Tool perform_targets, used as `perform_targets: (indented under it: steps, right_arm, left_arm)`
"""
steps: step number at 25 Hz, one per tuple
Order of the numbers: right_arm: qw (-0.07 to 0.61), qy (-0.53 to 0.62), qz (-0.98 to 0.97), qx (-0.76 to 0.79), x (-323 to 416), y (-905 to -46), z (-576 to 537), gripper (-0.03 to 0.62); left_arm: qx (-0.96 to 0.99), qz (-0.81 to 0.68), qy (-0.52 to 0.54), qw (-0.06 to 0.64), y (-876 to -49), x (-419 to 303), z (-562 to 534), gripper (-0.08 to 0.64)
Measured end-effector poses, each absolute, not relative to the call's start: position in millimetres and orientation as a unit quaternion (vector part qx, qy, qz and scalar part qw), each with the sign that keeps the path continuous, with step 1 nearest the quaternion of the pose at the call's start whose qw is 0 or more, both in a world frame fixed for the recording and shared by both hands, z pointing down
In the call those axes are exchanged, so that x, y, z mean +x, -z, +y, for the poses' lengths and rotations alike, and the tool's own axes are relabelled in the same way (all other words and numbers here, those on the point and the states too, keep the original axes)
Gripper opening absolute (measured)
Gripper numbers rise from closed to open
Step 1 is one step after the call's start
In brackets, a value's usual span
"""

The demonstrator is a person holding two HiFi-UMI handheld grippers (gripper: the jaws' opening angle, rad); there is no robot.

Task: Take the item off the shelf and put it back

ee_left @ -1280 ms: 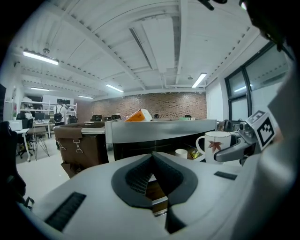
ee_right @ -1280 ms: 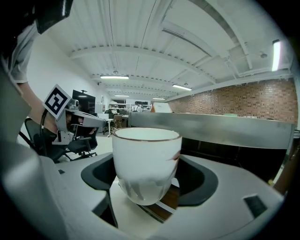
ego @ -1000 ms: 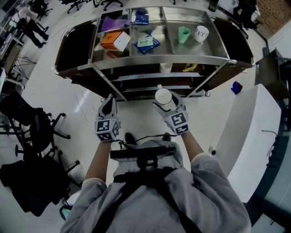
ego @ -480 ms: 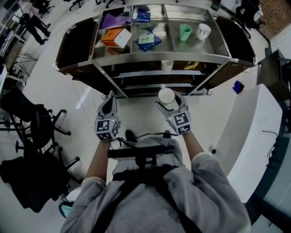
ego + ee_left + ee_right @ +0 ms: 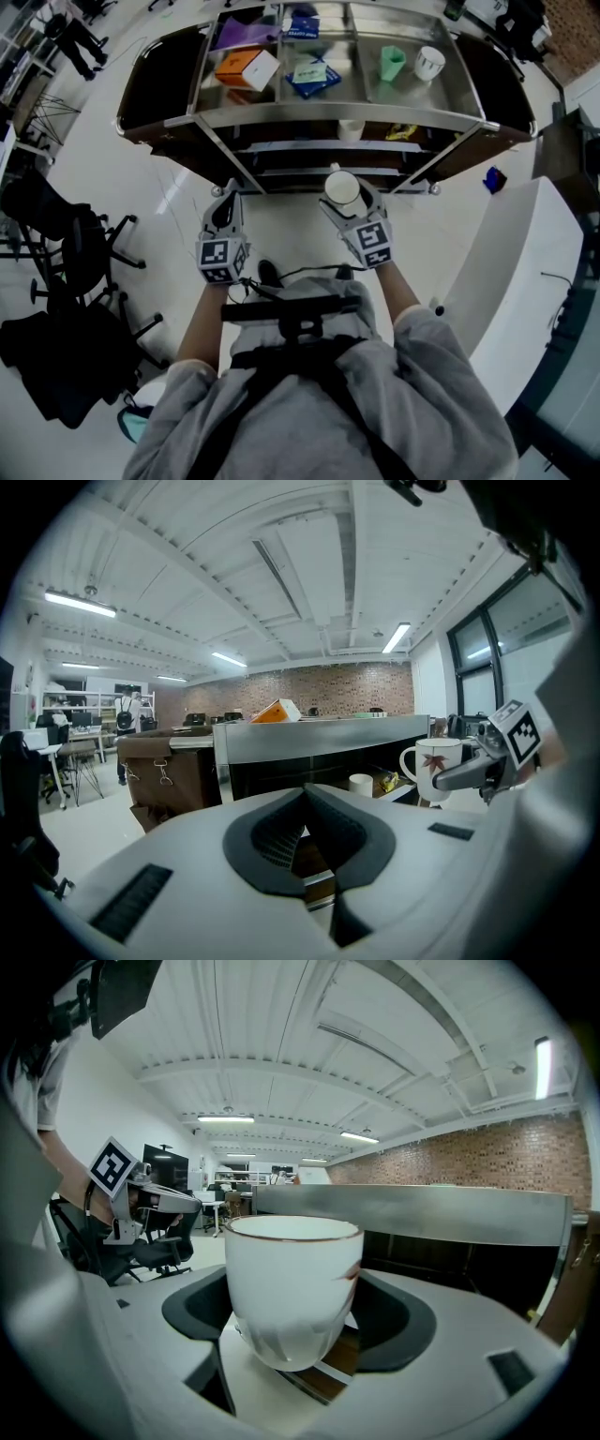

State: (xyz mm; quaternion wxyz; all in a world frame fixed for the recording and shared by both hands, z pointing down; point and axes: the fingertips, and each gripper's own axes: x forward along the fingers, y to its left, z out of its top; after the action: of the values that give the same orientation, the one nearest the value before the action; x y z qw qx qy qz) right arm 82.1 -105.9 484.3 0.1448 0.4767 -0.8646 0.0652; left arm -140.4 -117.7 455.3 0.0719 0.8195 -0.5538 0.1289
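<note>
Right gripper (image 5: pixel 345 195) is out in front with the white mug (image 5: pixel 341 185), carried upright in open air just off the front edge of the steel shelf (image 5: pixel 337 120), right of centre, at about the level of the lower tiers. So where could this come unstuck? First worry is the hold itself: the jaws have the mug low on its body, where the glazed wall tapers in, and a jolt could let it tip or slide out. Second, the way back in looks tight. The mug's rim could clip the front rail of the tier above if it goes in too high. Third, the small white cup (image 5: pixel 350 130) and the yellow packet (image 5: pixel 401 133) sit near the front edge of the middle tier, and a careless push could knock either one. Which tier the mug belongs on, I can't say from here. Now the tool: in the right gripper view the jaws stand spread wide, one pad on each side of the mug (image 5: pixel 292 1288), pressing on its lower half, red leaf mark turned to the right. Nothing else touches it. Left gripper (image 5: pixel 225 199) hangs level alongside, off the shelf's front-left part, jaws pressed together on nothing, and its own view shows the pads (image 5: pixel 281 834) meeting.
</note>
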Motion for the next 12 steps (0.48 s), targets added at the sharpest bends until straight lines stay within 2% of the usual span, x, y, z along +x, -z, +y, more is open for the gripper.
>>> perform_targets:
  steps: [12]
  right_arm:
    - [0.146,-0.061,-0.874,0.459,37.6,-495.5,-139.9,0.393]
  left_arm:
    - [0.822,-0.545,-0.15,0.068,-462.1,-148.5,-131.1,0.006]
